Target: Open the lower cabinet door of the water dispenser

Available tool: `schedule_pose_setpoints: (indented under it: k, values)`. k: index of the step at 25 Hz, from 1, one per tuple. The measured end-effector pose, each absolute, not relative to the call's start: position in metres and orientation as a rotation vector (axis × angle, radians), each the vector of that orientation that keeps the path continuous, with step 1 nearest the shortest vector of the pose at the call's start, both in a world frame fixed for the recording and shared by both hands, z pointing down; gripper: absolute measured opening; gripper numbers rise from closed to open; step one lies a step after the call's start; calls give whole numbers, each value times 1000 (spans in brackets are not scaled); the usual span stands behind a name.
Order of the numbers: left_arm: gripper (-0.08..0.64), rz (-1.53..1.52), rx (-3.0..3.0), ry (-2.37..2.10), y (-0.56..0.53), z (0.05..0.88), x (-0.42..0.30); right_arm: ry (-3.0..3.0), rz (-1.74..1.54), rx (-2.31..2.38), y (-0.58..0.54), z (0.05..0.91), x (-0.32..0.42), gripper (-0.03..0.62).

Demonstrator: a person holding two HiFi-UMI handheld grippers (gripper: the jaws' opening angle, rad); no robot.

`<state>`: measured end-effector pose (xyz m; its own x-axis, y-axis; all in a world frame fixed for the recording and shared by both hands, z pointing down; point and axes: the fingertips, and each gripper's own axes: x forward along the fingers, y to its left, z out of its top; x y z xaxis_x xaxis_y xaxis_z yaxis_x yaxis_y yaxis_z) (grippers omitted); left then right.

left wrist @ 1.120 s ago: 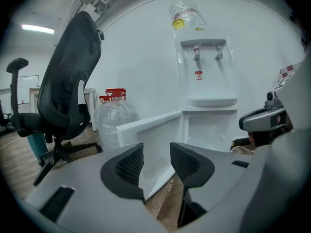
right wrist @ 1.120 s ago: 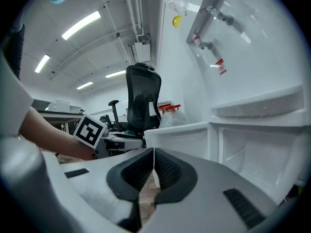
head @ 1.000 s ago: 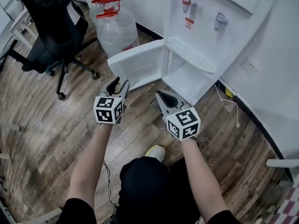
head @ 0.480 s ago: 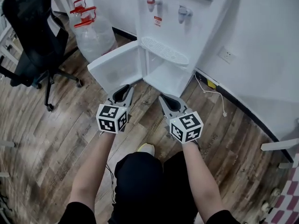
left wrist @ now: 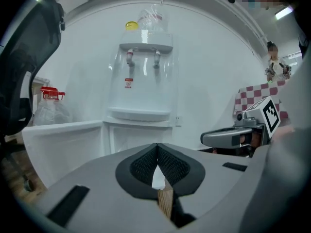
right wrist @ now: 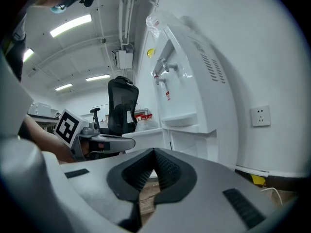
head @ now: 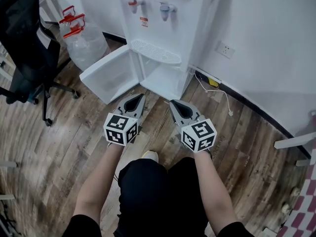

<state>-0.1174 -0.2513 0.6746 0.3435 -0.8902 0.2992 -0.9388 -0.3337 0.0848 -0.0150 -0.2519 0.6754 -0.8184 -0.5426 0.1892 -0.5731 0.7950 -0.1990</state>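
The white water dispenser (head: 163, 14) stands against the wall at the top of the head view. Its lower cabinet door (head: 108, 73) is swung wide open to the left, and the empty cabinet (head: 163, 78) shows. My left gripper (head: 140, 97) is a short way in front of the door and not touching it. Its jaws are closing and meet at the tips with nothing between them. My right gripper (head: 172, 103) is beside it, shut and empty. The left gripper view shows the dispenser (left wrist: 141, 81), the door (left wrist: 63, 140) and the right gripper (left wrist: 238, 136).
A black office chair (head: 24, 38) stands at the left. Two large water bottles (head: 81, 41) with red caps sit beside the dispenser. A wall socket (head: 226, 49) and a loose white cable (head: 219, 97) are at its right. The floor is wood.
Both grippers have drawn back from the dispenser and its open door. The left jaws, open a second ago near the door's edge, have closed. The door stays open.
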Motion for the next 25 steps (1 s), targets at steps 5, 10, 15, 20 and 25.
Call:
schedule_pose_setpoints:
  k: [5, 10, 15, 20, 25]
  values:
    - [14, 298, 2381, -1608, -244, 679, -101, -2848, 388, 922, -248, 682, 4, 21]
    - [14, 320, 2375, -1606, -234, 683, -101, -2856, 381, 949, -244, 679, 20, 21]
    - [14, 313, 2376, -1596, -230, 685, -106, -2886, 404, 946, -241, 678, 23, 21]
    - [14, 303, 2375, -1600, -234, 689, -112, -2883, 406, 952, -245, 683, 20, 21]
    - [14, 297, 2364, -1569, -249, 690, -121, -2857, 429, 966, -259, 684, 14, 21]
